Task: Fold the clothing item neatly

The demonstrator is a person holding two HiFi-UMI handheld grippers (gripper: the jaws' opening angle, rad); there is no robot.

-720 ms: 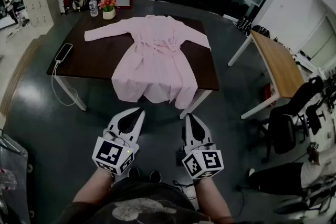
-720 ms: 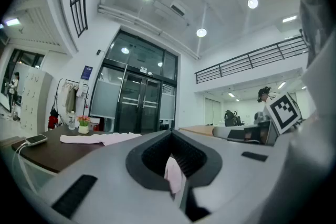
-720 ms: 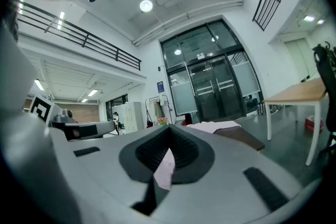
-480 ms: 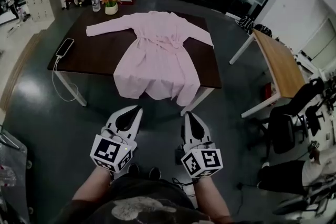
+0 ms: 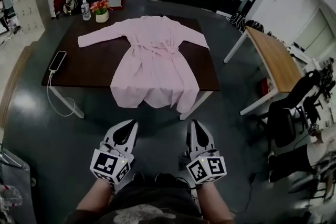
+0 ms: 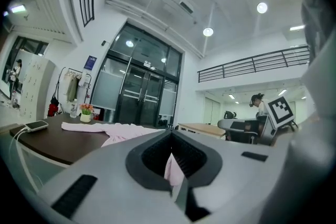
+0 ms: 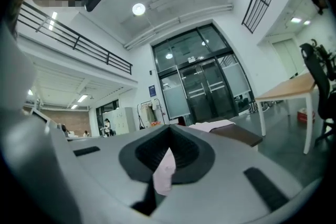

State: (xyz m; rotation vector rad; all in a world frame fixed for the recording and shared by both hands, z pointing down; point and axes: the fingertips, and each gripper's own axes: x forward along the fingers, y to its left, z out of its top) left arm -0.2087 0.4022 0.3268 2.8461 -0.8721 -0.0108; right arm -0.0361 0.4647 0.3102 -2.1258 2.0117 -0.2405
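A pink long-sleeved dress (image 5: pixel 155 63) lies spread flat on a dark brown table (image 5: pixel 86 63), sleeves out to both sides and its hem hanging over the near edge. My left gripper (image 5: pixel 131 123) and right gripper (image 5: pixel 195 123) are side by side low in front of the person's body, well short of the table, both shut with nothing held. From the left gripper (image 6: pixel 170 136) view the dress (image 6: pixel 113 128) shows far ahead on the tabletop. Beyond the right gripper (image 7: pixel 169 131) the dress (image 7: pixel 212 125) is also distant.
A phone (image 5: pixel 57 60) with a white cable lies at the table's left edge. A bottle (image 5: pixel 85 9) and a flower pot (image 5: pixel 101 10) stand at its far left corner. A wooden table (image 5: pixel 273 63) and a black office chair (image 5: pixel 294 113) stand to the right.
The head view has shifted a little, so the table sits slightly further left. Both grippers stay shut in front of the body, a touch lower in the picture.
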